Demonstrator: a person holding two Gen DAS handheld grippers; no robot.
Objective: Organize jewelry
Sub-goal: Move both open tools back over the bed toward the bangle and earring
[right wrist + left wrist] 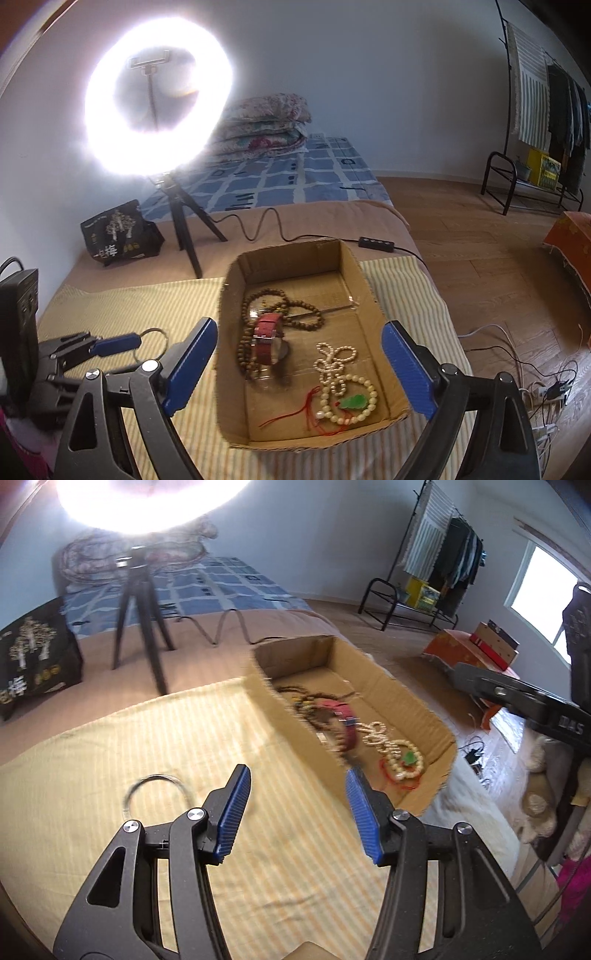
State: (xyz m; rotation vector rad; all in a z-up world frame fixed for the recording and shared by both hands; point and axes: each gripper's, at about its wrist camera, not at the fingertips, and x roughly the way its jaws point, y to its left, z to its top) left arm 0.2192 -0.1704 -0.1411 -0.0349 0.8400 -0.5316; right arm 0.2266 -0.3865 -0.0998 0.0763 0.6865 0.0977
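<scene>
A shallow cardboard box (295, 258) sits on the yellow striped cloth (129, 306); it also shows in the left wrist view (306, 738). Inside lie brown wooden beads (303, 314), a red-strapped watch (267, 334), a white pearl strand (334, 360) and a pale bead bracelet with a green pendant (354, 400). A thin bangle (157, 788) lies on the cloth left of the box, just ahead of my open, empty left gripper (299, 812). In the right wrist view the left gripper (110, 343) is right at the bangle (151, 341). My right gripper (295, 369) is open and empty above the box.
A lit ring light on a black tripod (184, 229) stands behind the cloth, its cable and switch (375, 243) trailing right. A black bag (118, 232) sits at back left. Folded quilts (266, 125) lie on the bed. Wires (535, 376) lie on the floor at right.
</scene>
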